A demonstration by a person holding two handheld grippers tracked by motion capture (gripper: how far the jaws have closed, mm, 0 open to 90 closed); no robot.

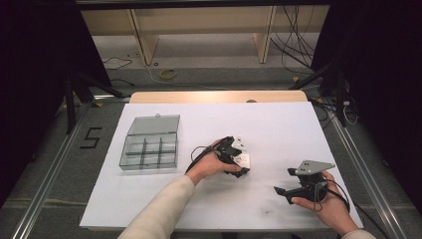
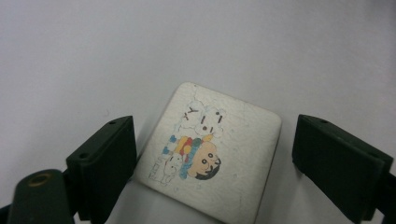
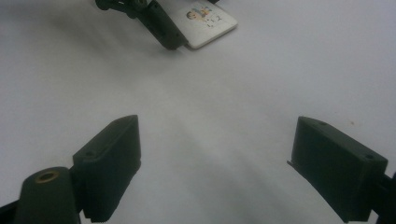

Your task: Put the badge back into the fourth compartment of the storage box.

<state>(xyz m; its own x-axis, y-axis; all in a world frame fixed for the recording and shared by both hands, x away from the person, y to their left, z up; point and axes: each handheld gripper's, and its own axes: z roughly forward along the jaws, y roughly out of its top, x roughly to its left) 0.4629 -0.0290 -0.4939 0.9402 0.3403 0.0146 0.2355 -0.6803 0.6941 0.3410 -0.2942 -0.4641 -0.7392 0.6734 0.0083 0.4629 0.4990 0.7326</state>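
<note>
Right up against the lens you've got your left gripper (image 2: 212, 154) with its jaws spread wide on either side of the little white cartoon tile (image 2: 210, 151). The tile lies flat on the white sheet (image 2: 93, 56), and one jaw looks like it's about touching the tile's edge while the other is off to the side with a clear gap. So I'd call this the reach-and-straddle step: lined up, not gripped yet.

Next move, I reckon, is just closing in. The tile is thin and flat, so you'll probably need to get the jaw tips low on the sheet and centre it first, or it may skid sideways when the near jaw pushes it.

Your right gripper (image 1: 284, 181) is sitting idle near the front right of the table, jaws also wide apart with nothing between them, pointed roughly toward the tile.

From the high view, the tile (image 1: 244, 160) is about mid-table, and a clear compartment box (image 1: 149, 149) with its lid flipped up sits to the left, well apart from it. The compartments look empty, though I can't be sure.

Beyond the table: grey floor, loose cables (image 1: 293, 45), wooden shelving (image 1: 199, 25), dark curtains either side.
</note>
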